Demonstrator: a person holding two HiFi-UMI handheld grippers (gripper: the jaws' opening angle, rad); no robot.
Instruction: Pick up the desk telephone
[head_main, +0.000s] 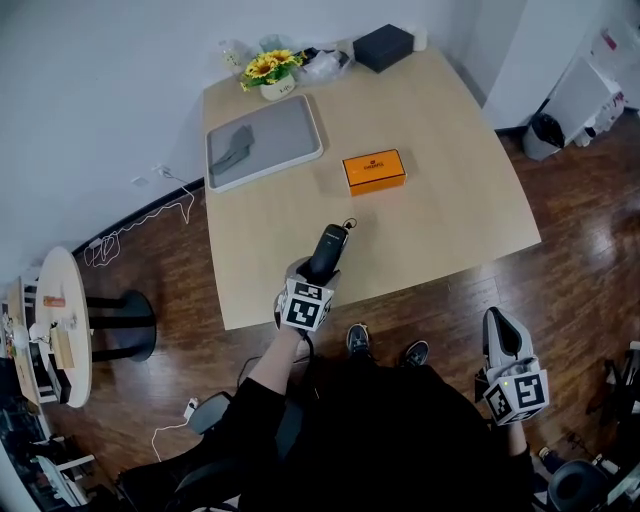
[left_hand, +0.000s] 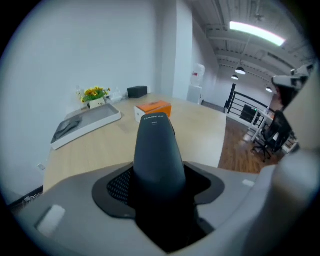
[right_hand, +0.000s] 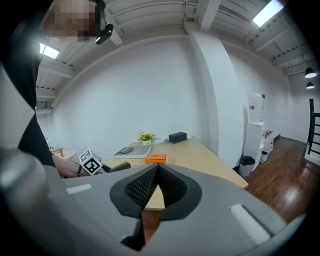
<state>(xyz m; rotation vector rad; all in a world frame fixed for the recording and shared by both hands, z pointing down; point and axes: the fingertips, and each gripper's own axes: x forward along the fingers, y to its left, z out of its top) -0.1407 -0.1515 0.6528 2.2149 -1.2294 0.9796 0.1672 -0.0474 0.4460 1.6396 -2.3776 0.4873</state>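
Note:
The desk telephone is a dark handset (head_main: 328, 250), held just above the near edge of the wooden table (head_main: 450, 190). My left gripper (head_main: 317, 270) is shut on its lower end. In the left gripper view the handset (left_hand: 157, 145) rises from between the jaws of the left gripper (left_hand: 160, 192), pointing toward the table's far side. A small loop of cord (head_main: 349, 223) shows at its far tip. My right gripper (head_main: 497, 328) hangs low to the right, off the table above the wooden floor. The right gripper (right_hand: 157, 174) has its pads together and nothing between them.
On the table lie an orange box (head_main: 374, 171), a grey tray (head_main: 265, 140) holding a dark cloth, a pot of yellow flowers (head_main: 270, 70) and a black box (head_main: 383, 47). A round side table (head_main: 62, 320) stands to the left, a bin (head_main: 545, 135) to the right.

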